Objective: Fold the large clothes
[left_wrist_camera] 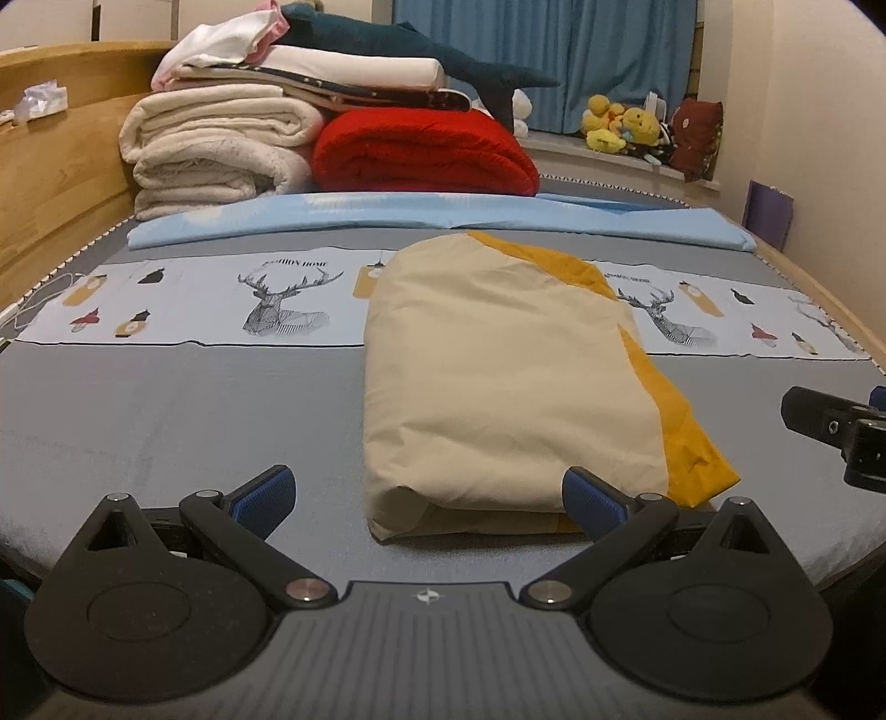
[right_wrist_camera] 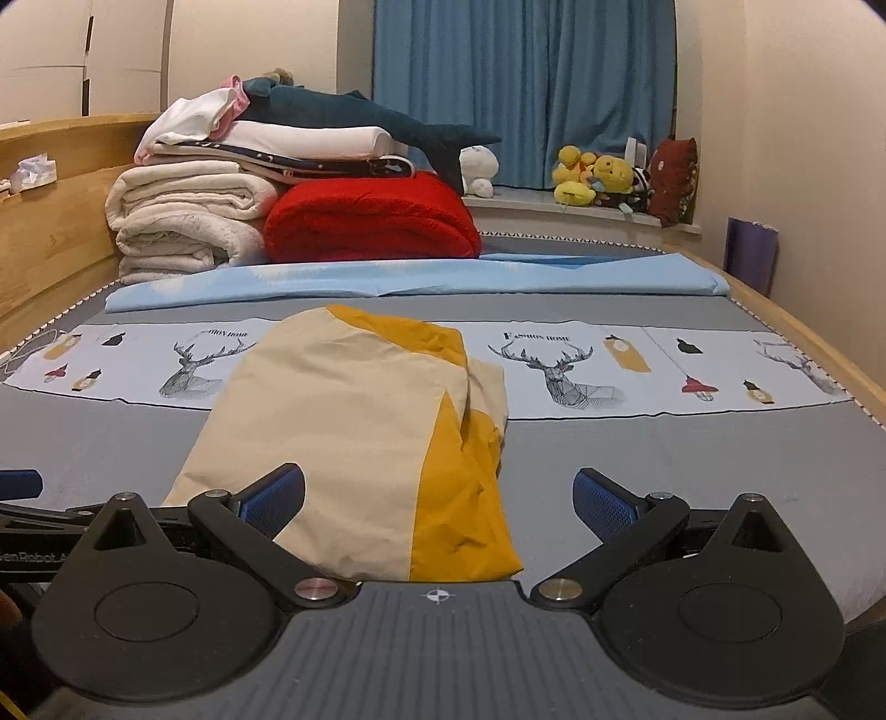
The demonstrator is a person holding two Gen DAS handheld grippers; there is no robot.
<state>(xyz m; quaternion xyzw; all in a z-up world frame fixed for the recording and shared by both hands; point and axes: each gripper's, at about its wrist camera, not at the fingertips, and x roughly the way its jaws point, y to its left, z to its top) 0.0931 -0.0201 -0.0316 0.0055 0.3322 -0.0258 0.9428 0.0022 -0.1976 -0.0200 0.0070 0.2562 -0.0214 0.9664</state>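
A folded cream and mustard-yellow garment (left_wrist_camera: pixel 498 382) lies lengthwise on the grey bed sheet (left_wrist_camera: pixel 183 421), cream on top with yellow showing along its right side. My left gripper (left_wrist_camera: pixel 426 498) is open at the garment's near end, its blue pads on either side of the fold, holding nothing. In the right wrist view the same garment (right_wrist_camera: pixel 354 432) reaches down between the fingers of my right gripper (right_wrist_camera: pixel 440 501), which is open and level with its yellow near corner. The right gripper's black body (left_wrist_camera: pixel 841 432) shows at the right edge of the left wrist view.
A light blue folded sheet (left_wrist_camera: pixel 443 219) lies across the bed behind the garment. Stacked cream blankets (left_wrist_camera: pixel 216 149), a red blanket (left_wrist_camera: pixel 421 152) and a dark plush shark (left_wrist_camera: pixel 398 47) fill the far left. A wooden bed frame (left_wrist_camera: pixel 50 183) runs along the left; plush toys (left_wrist_camera: pixel 620 127) sit on the sill.
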